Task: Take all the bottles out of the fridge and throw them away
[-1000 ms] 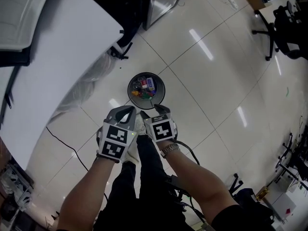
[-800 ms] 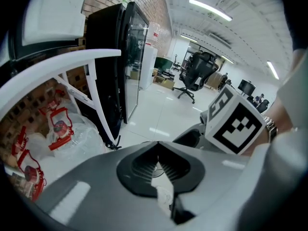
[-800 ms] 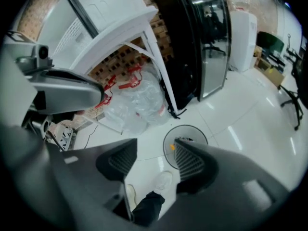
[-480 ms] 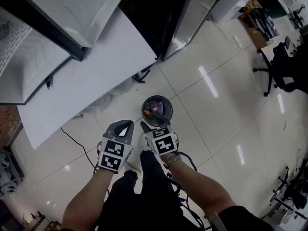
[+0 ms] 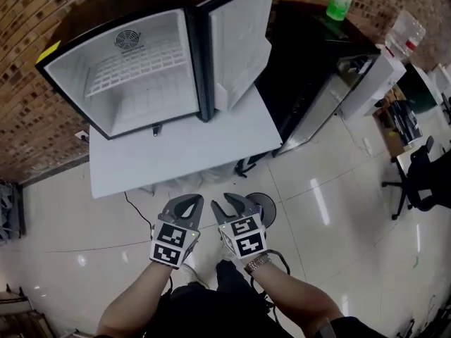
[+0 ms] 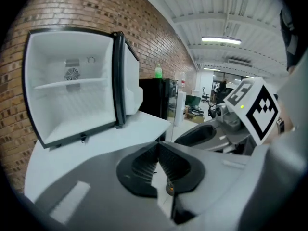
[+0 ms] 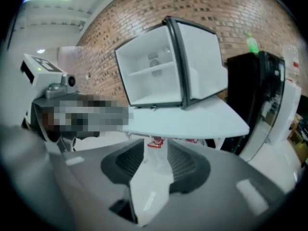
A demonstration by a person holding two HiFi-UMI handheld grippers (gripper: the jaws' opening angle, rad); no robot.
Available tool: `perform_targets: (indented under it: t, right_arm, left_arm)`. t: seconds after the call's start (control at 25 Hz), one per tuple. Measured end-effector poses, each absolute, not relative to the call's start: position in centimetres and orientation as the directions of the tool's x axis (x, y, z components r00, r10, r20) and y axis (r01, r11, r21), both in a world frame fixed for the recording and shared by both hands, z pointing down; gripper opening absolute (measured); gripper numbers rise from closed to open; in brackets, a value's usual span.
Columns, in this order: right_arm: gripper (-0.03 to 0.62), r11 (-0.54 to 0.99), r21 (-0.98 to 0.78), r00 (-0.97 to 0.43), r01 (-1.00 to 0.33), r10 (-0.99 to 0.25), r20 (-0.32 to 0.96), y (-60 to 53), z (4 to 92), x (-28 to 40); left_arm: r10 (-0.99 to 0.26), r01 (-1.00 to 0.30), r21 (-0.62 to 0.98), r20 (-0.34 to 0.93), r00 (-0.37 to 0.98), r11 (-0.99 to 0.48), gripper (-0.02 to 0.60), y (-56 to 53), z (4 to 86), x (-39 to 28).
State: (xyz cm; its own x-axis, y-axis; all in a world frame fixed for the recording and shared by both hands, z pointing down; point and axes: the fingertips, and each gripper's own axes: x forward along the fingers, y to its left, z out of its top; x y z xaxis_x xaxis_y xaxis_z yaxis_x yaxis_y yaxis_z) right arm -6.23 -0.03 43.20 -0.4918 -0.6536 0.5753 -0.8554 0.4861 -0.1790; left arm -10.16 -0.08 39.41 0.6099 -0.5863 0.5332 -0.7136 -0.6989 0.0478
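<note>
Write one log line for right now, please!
fridge: open, no bottles seen | left gripper: shut, empty | right gripper: jaws just closing, nothing between | bin: on floor

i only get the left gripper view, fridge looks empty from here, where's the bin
observer: The bin is on the floor just in front of the white table. The head view shows it, with the right hand-held gripper covering part of its rim.
operator: ok, is that right one carrying anything
observer: No. In the right gripper view its jaws stand apart with nothing between them, and they have just been closing.
</note>
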Motion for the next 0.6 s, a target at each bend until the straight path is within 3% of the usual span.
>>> perform_targets:
  t: [0.28,0.6]
  right_arm:
    - [0.068,0.612,-0.059,-0.575,-0.788,-0.699,0.426,0.8,33.1,-14.3]
    - [0.051,0.658,0.006,-0.615,-0.753,-0.706,0.352,4.3,27.9,-21.0]
  left_arm:
    - [-0.73,-0.798,0.004,0.401,0.554,-0.603,0.003,1.7,32.4,-19.0]
    - [-0.794,-0.822,-0.026,0.275,0.542,-0.569,0.003,4.6,26.3,-25.1]
